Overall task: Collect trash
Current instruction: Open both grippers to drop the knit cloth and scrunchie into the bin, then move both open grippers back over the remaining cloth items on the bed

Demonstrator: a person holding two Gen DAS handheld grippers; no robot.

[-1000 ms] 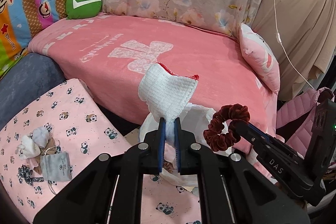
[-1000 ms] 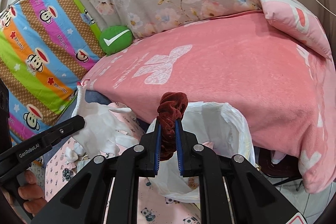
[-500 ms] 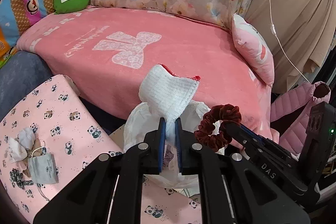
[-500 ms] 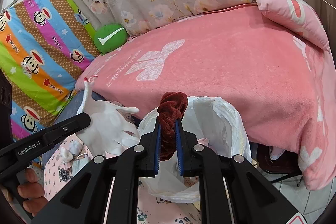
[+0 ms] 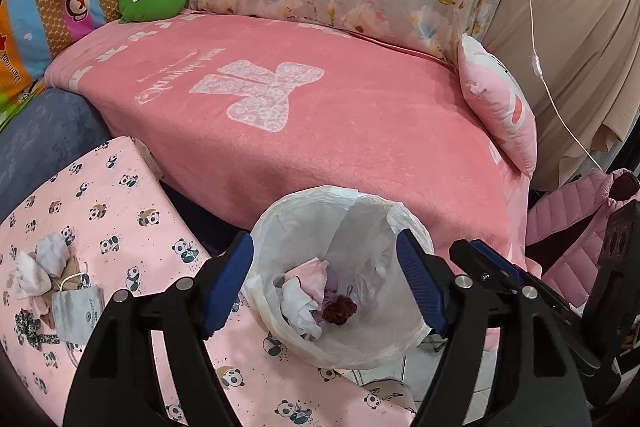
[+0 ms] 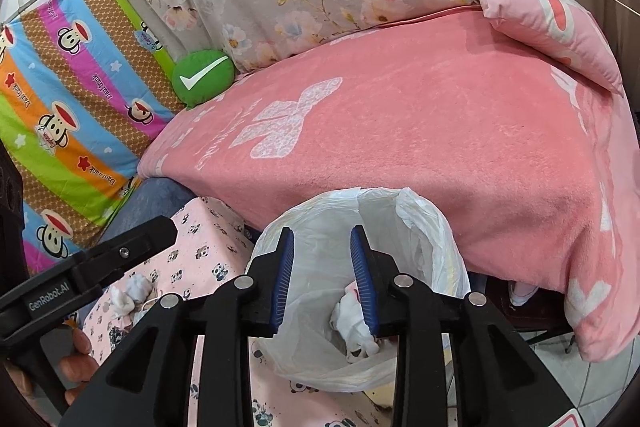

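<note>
Trash bag, white, is seen open-mouthed at the panda-print surface edge nearest the pink bed. A dark red scrunchie and white cloth are seen inside. Left tongs are opening wide, empty; right tongs are opening, empty, over the bag.

We hold our left black two-finger gripper with blue pads above the white plastic trash bag, jaws opening, empty. Our right black blue-padded gripper hovers over that bag, jaws also opening, empty.
</note>
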